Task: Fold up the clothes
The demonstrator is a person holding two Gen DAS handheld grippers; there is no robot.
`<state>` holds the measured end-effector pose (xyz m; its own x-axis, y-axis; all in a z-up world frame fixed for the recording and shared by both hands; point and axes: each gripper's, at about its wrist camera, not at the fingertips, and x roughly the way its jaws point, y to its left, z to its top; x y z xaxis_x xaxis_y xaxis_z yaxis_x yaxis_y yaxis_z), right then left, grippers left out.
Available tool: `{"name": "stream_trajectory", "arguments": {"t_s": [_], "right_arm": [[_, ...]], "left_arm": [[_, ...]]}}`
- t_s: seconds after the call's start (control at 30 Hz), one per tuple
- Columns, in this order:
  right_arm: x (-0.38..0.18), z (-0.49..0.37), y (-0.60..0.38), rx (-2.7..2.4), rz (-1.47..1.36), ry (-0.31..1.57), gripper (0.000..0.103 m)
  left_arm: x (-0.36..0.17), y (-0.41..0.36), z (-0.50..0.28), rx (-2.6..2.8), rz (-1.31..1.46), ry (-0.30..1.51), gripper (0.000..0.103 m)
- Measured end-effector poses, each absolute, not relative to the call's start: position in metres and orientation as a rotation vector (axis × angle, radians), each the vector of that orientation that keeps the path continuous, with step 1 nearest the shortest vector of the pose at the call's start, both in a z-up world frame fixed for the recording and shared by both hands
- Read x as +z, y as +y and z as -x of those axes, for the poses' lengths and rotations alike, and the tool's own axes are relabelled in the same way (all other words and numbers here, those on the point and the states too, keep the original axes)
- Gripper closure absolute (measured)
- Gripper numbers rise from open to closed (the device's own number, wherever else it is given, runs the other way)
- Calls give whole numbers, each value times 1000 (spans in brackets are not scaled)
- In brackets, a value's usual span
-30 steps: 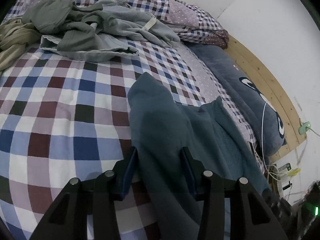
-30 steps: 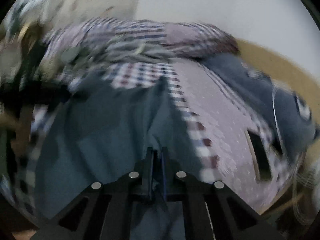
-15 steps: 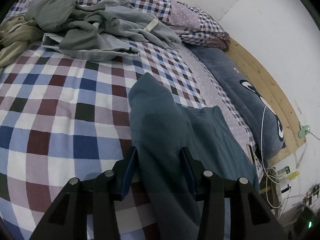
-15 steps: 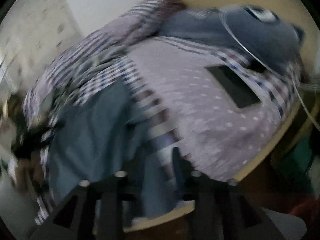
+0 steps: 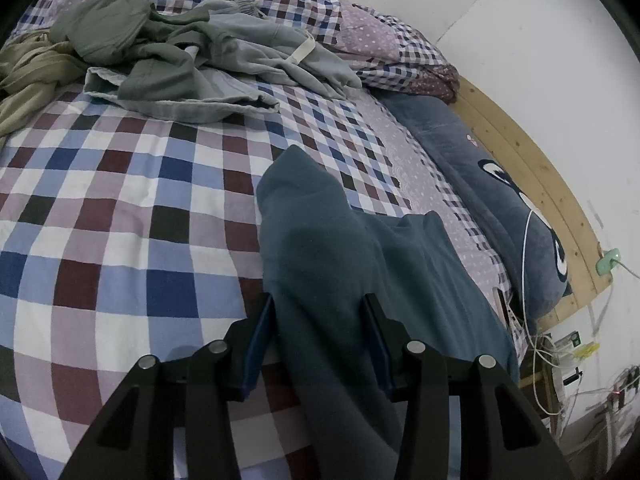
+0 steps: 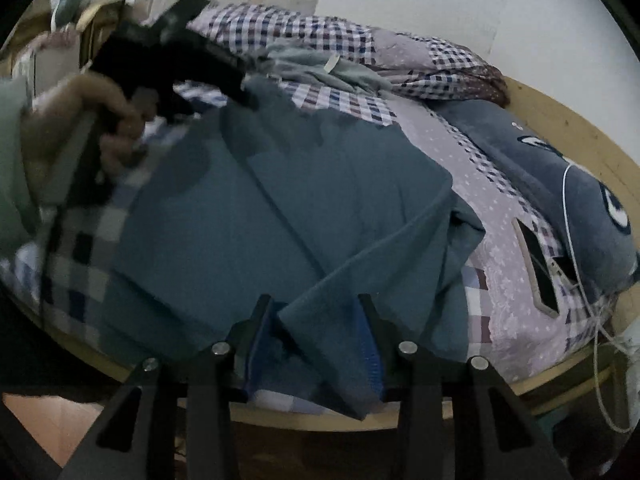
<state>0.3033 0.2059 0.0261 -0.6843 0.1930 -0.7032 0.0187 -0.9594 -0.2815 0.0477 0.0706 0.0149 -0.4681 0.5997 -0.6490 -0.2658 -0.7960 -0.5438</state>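
A teal garment (image 5: 340, 264) lies on the checked bed cover (image 5: 120, 216). In the left wrist view a raised fold of it runs between the fingers of my open left gripper (image 5: 320, 300). In the right wrist view the same teal garment (image 6: 280, 208) lies spread near the bed's foot edge, with a folded strip crossing it diagonally. My right gripper (image 6: 314, 300) is open, with the end of that strip between its fingers. The left gripper (image 6: 168, 64), held by a hand, also shows at the upper left of the right wrist view.
A pile of grey-green clothes (image 5: 192, 52) and an olive garment (image 5: 24, 76) lie at the far side of the bed. A blue bear pillow (image 5: 500, 200), a phone (image 6: 536, 264) and white cables lie at the right. A wooden bed frame (image 5: 532, 168) runs along the wall.
My right gripper was shut on the teal cloth a second ago; it swung round and now stands open over the garment's near edge. The left gripper has barely moved.
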Motion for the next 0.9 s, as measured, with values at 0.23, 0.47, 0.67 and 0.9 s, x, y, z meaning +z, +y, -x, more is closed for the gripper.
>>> {"name": "stream_trajectory", "arguments": {"t_s": [0.23, 0.47, 0.67, 0.9], "right_arm": [[50, -317, 270, 2660, 1182, -2, 94], [41, -343, 352, 2440, 1256, 511, 94], [49, -358, 375, 2357, 1233, 519, 91], [89, -322, 380, 2559, 1124, 465, 58]], "left_arm": [[15, 72, -49, 2269, 1206, -506, 55], [14, 71, -48, 2262, 1209, -515, 55], [14, 68, -45, 2236, 1222, -549, 55], [21, 48, -25, 2162, 1215, -690, 40]]}}
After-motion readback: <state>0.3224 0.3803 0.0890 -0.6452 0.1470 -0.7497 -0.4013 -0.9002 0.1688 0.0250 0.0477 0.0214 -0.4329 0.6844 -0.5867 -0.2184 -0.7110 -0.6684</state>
